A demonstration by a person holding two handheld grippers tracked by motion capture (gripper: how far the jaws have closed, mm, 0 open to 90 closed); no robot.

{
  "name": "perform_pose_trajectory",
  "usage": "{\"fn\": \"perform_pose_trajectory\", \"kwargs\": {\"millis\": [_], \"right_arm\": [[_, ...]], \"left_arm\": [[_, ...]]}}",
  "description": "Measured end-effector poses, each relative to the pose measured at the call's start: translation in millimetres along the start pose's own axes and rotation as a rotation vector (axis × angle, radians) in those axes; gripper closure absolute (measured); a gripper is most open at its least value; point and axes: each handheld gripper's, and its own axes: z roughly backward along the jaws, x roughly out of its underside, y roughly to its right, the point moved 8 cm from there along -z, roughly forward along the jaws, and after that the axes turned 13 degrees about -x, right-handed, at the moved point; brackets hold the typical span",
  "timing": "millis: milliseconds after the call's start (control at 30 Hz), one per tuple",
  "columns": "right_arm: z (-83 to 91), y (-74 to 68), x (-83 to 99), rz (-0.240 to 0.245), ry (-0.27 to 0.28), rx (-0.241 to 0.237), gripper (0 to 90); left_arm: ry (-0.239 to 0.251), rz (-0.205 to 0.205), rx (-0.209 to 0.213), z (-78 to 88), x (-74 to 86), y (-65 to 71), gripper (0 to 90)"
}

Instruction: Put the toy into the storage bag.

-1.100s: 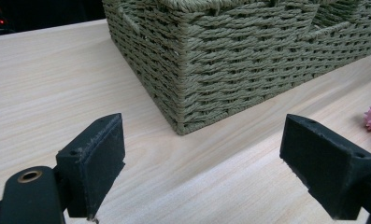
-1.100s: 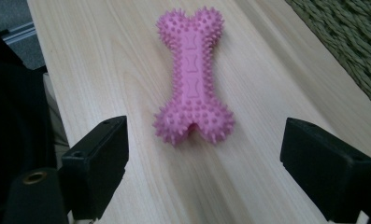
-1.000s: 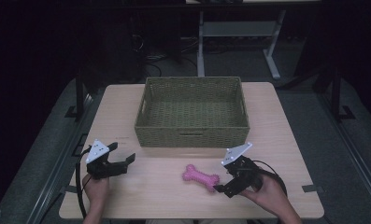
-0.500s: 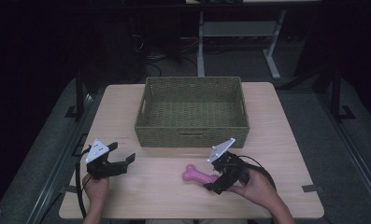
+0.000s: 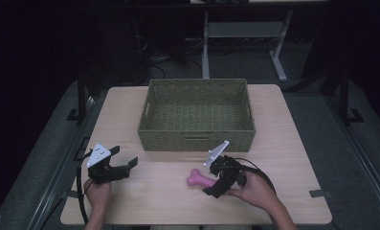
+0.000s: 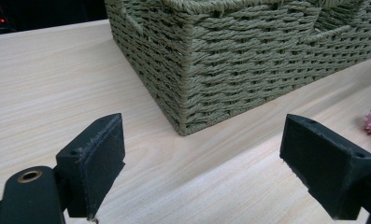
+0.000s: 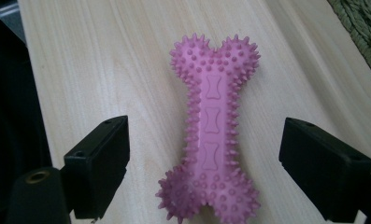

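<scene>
**A:** What is at the left of the table?

**B:** The left gripper (image 5: 124,167), held low over the wooden table (image 5: 293,143), jaws wide apart and empty. It points toward the near corner of a green woven basket (image 5: 197,136) standing mid-table.

**A:** And to the right?

**B:** A pink spiked bone toy (image 7: 211,130) lies flat on the table, just in front of the basket. The right gripper (image 7: 204,168) has its jaws spread wide, one on either side of the toy's shaft, not touching it.

**A:** Which step is this?

**B:** Likely the approach to a grasp. Next, the jaws would need to lower and close across the narrow middle.
</scene>
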Motion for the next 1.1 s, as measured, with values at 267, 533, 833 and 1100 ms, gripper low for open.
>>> {"fn": "perform_pose_trajectory", "kwargs": {"millis": [267,533,833,1100], "right_arm": [[-8.4,3.2,-6.6,-0.003,-0.04,-0.007,22.0],[-15.8,4.9,-8.8,0.001,-0.083,0.002,29.3],[-18.9,9.8,-4.8,-0.005,-0.116,0.007,40.0],[-23.7,10.5,-2.9,0.006,-0.148,0.017,46.2]], "left_arm": [[0.001,0.001,-0.001,0.1,0.1,-0.8,13.6],[0.002,0.001,-0.002,0.6,-0.1,-1.4,13.6],[0.004,0.006,-0.001,0.4,-0.2,-1.7,13.6],[0.004,0.007,0.001,0.9,-0.2,-1.9,13.6]]}}
